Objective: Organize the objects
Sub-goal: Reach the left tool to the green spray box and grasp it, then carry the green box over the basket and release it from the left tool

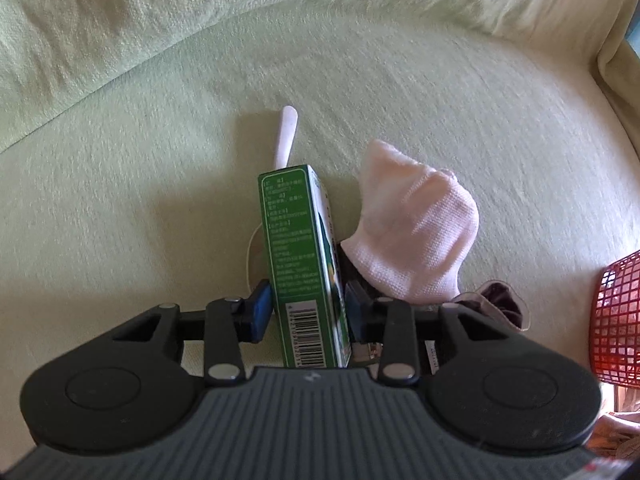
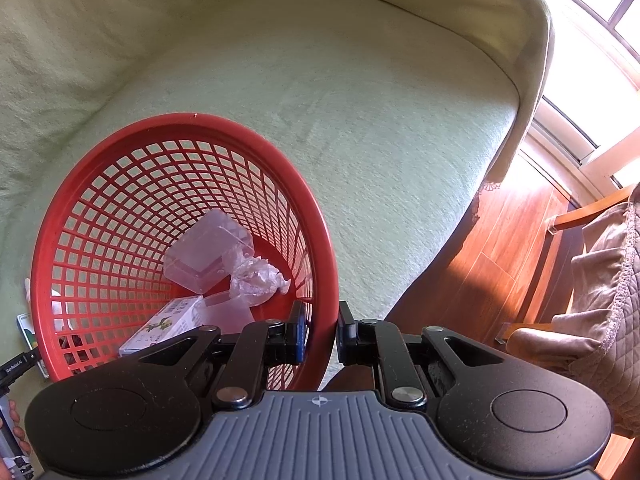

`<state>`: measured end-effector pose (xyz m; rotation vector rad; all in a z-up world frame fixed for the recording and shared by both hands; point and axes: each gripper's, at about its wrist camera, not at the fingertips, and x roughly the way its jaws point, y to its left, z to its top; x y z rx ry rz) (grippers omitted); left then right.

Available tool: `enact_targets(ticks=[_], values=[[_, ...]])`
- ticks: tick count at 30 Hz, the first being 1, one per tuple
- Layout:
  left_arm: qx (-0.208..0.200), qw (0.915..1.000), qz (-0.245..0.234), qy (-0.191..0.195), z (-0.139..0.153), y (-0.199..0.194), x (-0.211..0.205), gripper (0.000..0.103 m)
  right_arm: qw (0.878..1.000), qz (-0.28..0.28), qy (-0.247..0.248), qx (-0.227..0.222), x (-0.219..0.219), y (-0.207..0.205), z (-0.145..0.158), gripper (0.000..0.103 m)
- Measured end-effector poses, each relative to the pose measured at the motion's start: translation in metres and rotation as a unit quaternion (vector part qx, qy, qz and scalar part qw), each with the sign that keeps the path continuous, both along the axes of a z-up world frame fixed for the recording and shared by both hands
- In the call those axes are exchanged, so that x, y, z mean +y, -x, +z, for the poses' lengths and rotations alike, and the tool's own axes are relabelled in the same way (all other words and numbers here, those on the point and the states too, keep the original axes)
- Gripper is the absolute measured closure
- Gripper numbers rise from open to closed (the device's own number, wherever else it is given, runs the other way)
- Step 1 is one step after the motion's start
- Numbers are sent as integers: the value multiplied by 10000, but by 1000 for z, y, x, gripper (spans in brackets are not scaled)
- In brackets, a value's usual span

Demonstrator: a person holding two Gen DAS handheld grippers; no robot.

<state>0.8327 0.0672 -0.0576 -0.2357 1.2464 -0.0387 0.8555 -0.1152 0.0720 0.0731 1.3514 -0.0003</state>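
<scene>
My left gripper (image 1: 308, 312) is shut on a green carton box (image 1: 298, 248) with a barcode, held above the pale green sofa seat (image 1: 160, 160). A white stick-like object (image 1: 286, 136) lies on the seat beyond the box. A pink sock (image 1: 416, 232) lies just right of the box. My right gripper (image 2: 322, 334) is shut on the rim of a red mesh basket (image 2: 120, 216), which is tilted. Inside the basket are a clear plastic box (image 2: 208, 252), crumpled clear wrap (image 2: 256, 280) and a white printed carton (image 2: 164, 328).
The basket's edge shows at the right in the left wrist view (image 1: 618, 320). A dark crumpled cloth (image 1: 500, 304) lies by the sock. The sofa back (image 1: 200, 12) rises behind. Wooden floor (image 2: 512, 248) and a quilted chair (image 2: 600, 280) are to the right of the sofa.
</scene>
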Motion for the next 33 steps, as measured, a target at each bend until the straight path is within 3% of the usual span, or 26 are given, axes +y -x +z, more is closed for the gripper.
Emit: enact_targets(ticks=[6,14,17,23,33], values=[[3,10000,7,-71,1,-3,-3,77,10000,23,2,-7,0,0,0,92],[-88,9988,-71,-469,39,17,-3,78,10000,66,-10,-28,1,1,0,92],[-109,9980,-144,-599,64,30,-7,78,9999,94,-10,-40,1,2,0,92],[-414,9979,-151,-479,127,54,-29,78,9999,148,-11,-73,1,4,0,92],[-860,9930,-809,-45,209,70,-120,78,9996,253,-122,-91,-2,4,0,92]])
